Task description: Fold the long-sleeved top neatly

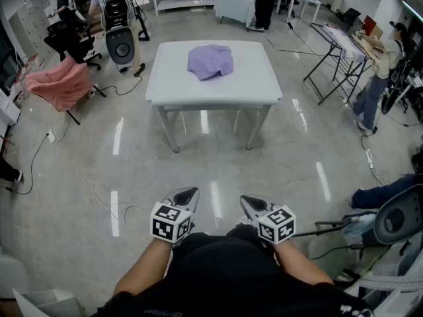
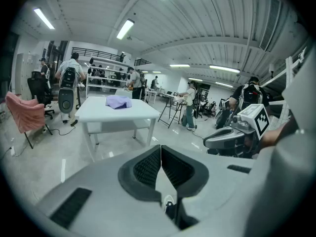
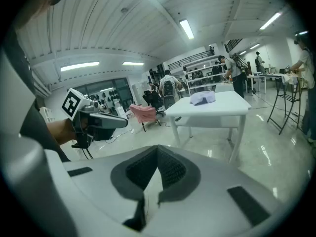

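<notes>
A crumpled lilac long-sleeved top (image 1: 211, 61) lies near the middle of a white table (image 1: 172, 88) well ahead of me across open floor. The top (image 2: 118, 101) shows small in the left gripper view, and the top (image 3: 203, 98) again in the right gripper view. My left gripper (image 1: 190, 194) and right gripper (image 1: 247, 201) are held close to my body, far from the table, side by side and pointing toward it. Both are shut with nothing between the jaws. The right gripper (image 2: 232, 138) shows in the left gripper view, the left gripper (image 3: 106, 120) in the right gripper view.
Shiny grey floor lies between me and the table. A pink cloth over a chair (image 1: 61, 82) and a person with a backpack (image 1: 117, 12) stand back left. Folding tables (image 1: 344, 45) and people are at the right and back. Cables (image 1: 99, 197) run on the floor at left.
</notes>
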A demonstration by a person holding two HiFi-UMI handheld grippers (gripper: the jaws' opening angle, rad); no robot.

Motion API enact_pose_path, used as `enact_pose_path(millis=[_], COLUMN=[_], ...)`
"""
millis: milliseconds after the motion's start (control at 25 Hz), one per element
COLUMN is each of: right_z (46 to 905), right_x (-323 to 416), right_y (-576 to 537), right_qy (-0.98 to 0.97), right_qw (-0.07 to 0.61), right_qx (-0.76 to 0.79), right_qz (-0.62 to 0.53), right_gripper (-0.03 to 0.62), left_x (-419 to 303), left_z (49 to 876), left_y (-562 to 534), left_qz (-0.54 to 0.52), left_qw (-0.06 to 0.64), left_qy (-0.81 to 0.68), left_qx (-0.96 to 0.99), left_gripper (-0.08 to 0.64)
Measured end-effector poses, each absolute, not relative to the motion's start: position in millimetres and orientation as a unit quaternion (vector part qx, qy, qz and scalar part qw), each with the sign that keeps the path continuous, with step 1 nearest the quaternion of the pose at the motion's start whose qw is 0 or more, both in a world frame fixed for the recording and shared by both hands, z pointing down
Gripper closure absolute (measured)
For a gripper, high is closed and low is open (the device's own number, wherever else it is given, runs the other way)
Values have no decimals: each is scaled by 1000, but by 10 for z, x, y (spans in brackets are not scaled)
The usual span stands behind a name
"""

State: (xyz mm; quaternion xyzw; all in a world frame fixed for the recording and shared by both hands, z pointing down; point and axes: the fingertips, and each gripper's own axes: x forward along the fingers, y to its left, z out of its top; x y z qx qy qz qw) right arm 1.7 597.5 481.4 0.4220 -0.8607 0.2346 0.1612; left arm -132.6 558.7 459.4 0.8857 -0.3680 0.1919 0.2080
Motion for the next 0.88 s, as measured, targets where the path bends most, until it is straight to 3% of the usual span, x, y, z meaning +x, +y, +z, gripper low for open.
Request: enact_pose_path(millis=[880], right_z=[4810], right_x=[-124], right_y=[6076], right_qy=[-860], right_qw=[158], right_qx=[429], right_qz=[226], right_gripper=[588], left_x=[-1407], left_z=[4649], left_y=[5725], left_qz=[197], left_qw=[212], left_qy=[-358], left_qx=[888], left_gripper=[552])
